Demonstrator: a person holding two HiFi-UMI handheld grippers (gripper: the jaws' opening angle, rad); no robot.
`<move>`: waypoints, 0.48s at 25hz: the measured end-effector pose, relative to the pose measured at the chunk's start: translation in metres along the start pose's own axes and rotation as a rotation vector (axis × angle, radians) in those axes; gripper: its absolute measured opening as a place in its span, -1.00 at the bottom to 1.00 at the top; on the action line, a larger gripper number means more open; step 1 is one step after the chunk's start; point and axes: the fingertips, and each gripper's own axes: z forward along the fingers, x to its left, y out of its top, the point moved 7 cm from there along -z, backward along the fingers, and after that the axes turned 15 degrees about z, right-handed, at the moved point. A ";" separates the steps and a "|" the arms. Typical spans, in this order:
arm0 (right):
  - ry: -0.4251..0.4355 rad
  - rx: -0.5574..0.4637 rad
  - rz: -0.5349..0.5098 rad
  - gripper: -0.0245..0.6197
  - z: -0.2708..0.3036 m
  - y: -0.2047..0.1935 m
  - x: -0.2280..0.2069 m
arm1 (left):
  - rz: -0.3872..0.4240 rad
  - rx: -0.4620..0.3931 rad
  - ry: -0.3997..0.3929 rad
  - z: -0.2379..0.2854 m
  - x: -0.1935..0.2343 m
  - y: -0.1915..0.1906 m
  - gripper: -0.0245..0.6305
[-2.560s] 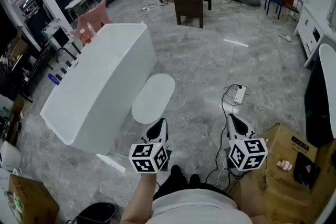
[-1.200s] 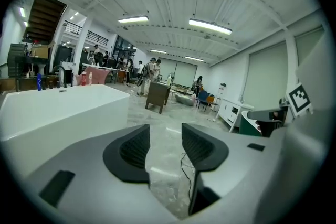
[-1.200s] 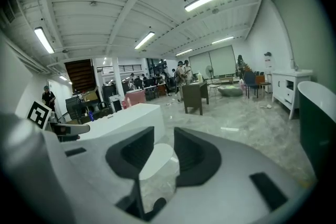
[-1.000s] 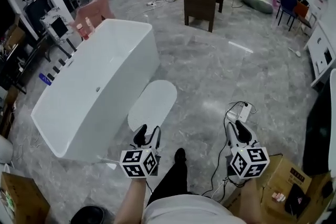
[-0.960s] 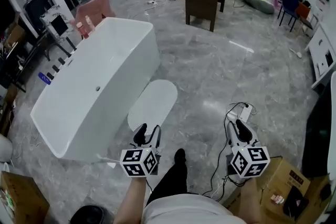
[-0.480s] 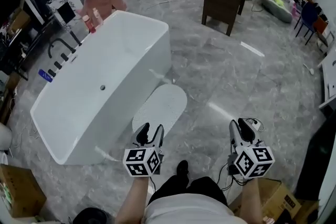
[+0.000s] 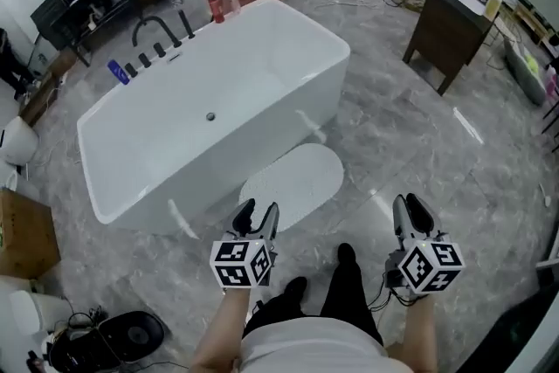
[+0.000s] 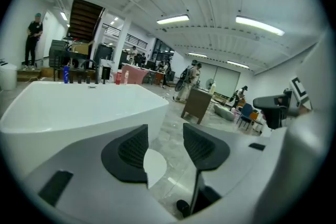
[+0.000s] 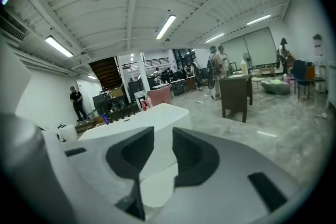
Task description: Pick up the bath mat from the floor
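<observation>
The bath mat (image 7: 293, 185) is a white oval lying flat on the grey floor against the side of the white bathtub (image 7: 210, 109). My left gripper (image 7: 256, 212) hovers above the mat's near end, open, with nothing between its jaws. My right gripper (image 7: 412, 212) hangs to the right of the mat over bare floor, its jaws a little apart and empty. In the left gripper view the left gripper (image 8: 165, 136) frames the mat (image 8: 153, 165) below it. The right gripper (image 9: 164, 149) likewise shows the mat (image 9: 155, 186) low between its fingers.
The bathtub has taps (image 7: 157, 39) and bottles (image 7: 212, 6) at its far rim. A dark wooden table (image 7: 450, 31) stands at the right back, a cardboard box (image 7: 22, 231) at the left, a black round device (image 7: 127, 336) at the lower left. My shoes (image 7: 347, 255) stand just behind the mat.
The person has walked forward and turned left, so tub and mat have come nearer and more central. Both grippers travelled along; the left now hangs over the mat's near end. Jaw gaps look unchanged.
</observation>
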 end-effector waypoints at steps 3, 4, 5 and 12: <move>0.099 0.053 -0.031 -0.60 0.045 0.016 -0.001 | -0.054 -0.023 0.121 0.003 0.010 0.003 -0.32; 0.133 0.076 -0.044 -0.60 0.059 0.021 -0.001 | -0.079 -0.030 0.166 0.003 0.012 0.004 -0.32; 0.166 0.100 -0.059 -0.60 0.073 0.027 -0.001 | -0.104 -0.036 0.212 0.002 0.012 0.005 -0.32; 0.359 0.253 -0.131 -0.60 0.150 0.052 -0.001 | -0.216 -0.031 0.478 -0.006 0.003 0.006 -0.31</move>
